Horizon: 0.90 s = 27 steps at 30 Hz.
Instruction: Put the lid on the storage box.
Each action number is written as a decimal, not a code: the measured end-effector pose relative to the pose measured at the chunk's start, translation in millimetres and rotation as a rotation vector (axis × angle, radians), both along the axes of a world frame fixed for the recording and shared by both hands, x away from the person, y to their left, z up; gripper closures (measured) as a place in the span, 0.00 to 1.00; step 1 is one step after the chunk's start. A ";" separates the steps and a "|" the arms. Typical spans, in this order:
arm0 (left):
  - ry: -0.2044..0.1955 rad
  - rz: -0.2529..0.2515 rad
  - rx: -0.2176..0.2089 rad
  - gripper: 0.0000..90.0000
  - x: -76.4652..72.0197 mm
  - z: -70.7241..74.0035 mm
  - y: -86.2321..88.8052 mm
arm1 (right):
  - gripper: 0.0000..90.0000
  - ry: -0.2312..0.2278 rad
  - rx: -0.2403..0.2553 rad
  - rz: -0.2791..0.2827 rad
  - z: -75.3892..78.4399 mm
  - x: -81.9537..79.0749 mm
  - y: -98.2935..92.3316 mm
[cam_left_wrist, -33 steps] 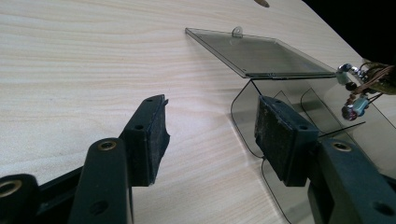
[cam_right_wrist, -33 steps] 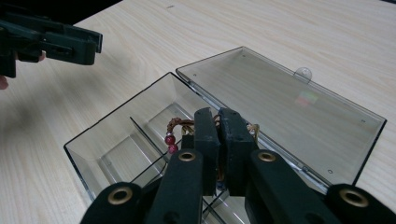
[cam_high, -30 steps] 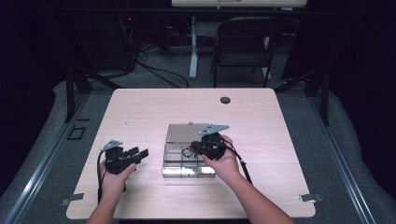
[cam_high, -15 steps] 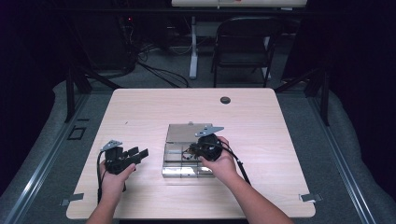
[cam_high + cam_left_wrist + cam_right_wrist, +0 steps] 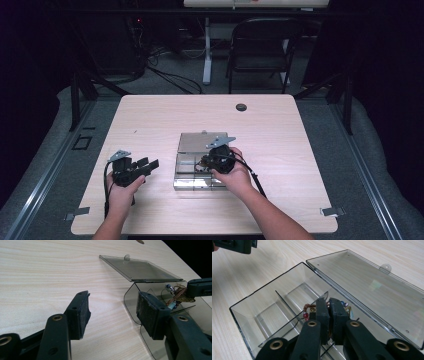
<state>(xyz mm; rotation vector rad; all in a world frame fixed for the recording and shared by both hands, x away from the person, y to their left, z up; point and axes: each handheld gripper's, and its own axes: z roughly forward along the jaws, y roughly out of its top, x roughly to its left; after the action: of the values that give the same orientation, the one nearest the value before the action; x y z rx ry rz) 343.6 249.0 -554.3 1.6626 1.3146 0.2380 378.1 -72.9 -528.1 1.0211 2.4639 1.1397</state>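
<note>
Right gripper (image 5: pixel 329 312): jaws clamped on beaded jewelry (image 5: pixel 308 311) inside clear box (image 5: pixel 262 300), mid-table near front edge.
Left gripper (image 5: pixel 112 312): jaws wide apart, empty, beside box.

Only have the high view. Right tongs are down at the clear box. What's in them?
Observer: Right tongs are shut on a copper-wire piece with red and blue beads.
Operator: Box layout?
Observer: The box is split by thin clear dividers; the compartments beside the tongs look empty.
Operator: Left tongs carrying anything?
Observer: Left tongs are open, with nothing between the pads, and they point toward the side of the box.
</note>
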 end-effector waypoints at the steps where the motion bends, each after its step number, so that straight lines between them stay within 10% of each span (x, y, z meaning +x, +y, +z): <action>1: -0.001 0.002 -0.001 0.49 0.0 -0.2 -0.1 | 0.96 -0.003 -0.002 0.005 -0.1 -0.2 0.8; 27: -0.004 0.000 0.001 0.49 0.2 -0.4 0.8 | 0.96 0.016 -0.033 0.021 -5.4 0.7 10.2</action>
<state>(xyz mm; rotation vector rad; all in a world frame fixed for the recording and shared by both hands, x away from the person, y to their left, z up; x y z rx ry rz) 343.8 249.8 -554.7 1.6626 1.3117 0.2417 378.8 -62.8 -533.5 1.0018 2.5030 1.0972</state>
